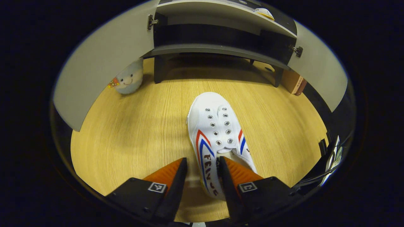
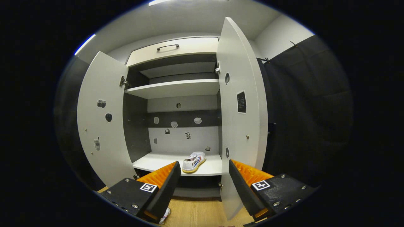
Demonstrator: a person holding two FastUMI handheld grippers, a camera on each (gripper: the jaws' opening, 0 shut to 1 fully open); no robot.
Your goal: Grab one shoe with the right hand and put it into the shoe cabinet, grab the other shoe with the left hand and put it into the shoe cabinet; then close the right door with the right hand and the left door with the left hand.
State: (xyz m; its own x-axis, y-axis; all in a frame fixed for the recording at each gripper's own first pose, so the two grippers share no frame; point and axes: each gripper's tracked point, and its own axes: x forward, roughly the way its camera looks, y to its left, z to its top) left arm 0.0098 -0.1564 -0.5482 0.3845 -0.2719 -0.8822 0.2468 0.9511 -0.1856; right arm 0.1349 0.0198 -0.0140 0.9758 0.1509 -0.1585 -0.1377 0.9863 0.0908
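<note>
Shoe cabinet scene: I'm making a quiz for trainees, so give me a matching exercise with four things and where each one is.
Things:
1. Shoe on the floor
2. Shoe in the cabinet
3. Plush toy
4. Left door

Places or states:
A. On the bottom shelf
B. Swung open
C. On the floor behind a door
D. Between the left gripper's fingers

Pairs: 1-D, 2-A, 3-C, 4-B

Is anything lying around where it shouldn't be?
Yes: a small plush toy sits on the wooden floor beside the cabinet leg, half tucked behind the open left door. One shoe lies on the floor too.
</note>
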